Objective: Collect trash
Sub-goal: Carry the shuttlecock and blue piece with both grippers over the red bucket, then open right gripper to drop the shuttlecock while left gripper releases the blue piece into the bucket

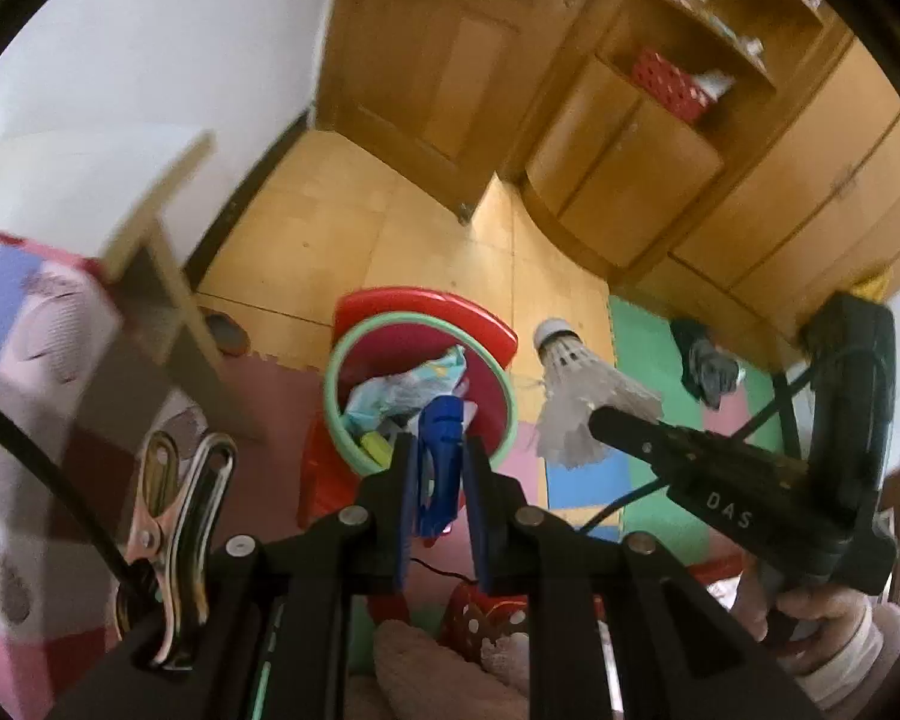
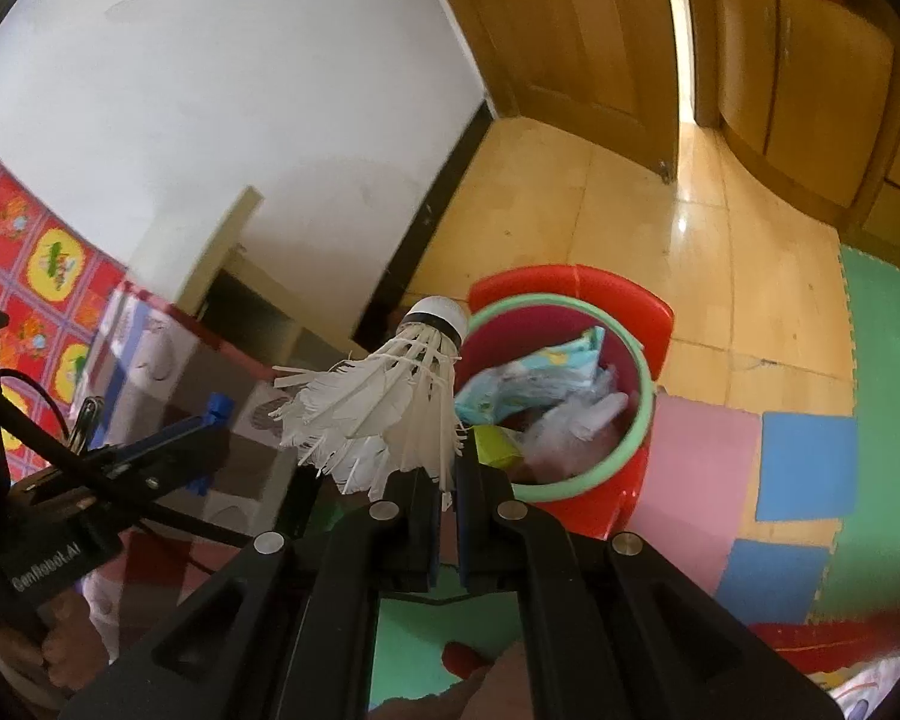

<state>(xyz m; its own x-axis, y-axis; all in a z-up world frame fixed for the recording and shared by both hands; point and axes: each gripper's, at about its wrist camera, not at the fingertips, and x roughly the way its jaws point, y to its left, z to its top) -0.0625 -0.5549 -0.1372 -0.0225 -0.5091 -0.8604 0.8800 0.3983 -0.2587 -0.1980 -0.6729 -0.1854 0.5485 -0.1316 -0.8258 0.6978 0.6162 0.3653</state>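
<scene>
Two grippers are held above a red plastic bin with a pale green rim (image 1: 330,372), which stands on the floor where yellow tiles meet coloured foam mats (image 1: 648,330).

The left gripper (image 1: 441,450) has its fingers drawn narrow around a small blue plastic piece (image 1: 441,456), pinched between the blue pads and standing roughly upright over the near edge of the bin. In the right wrist view the same blue piece (image 2: 217,407) shows at the tip of the left gripper (image 2: 201,420), off to the left of the bin.

The right gripper (image 2: 447,498) has its fingers closed narrow on the frayed skirt of a white feather shuttlecock (image 2: 390,408), whose cork head points up and away, just left of the bin's rim (image 2: 645,414). From the left wrist view the shuttlecock (image 1: 576,396) hangs beside the bin on its right, clamped by the right gripper (image 1: 600,420).

Inside the bin lie crumpled light-blue printed wrappers (image 2: 534,384) and a yellow-green scrap (image 2: 495,444). A metal spring clip (image 1: 174,516) is fixed to the left gripper's body.
</scene>
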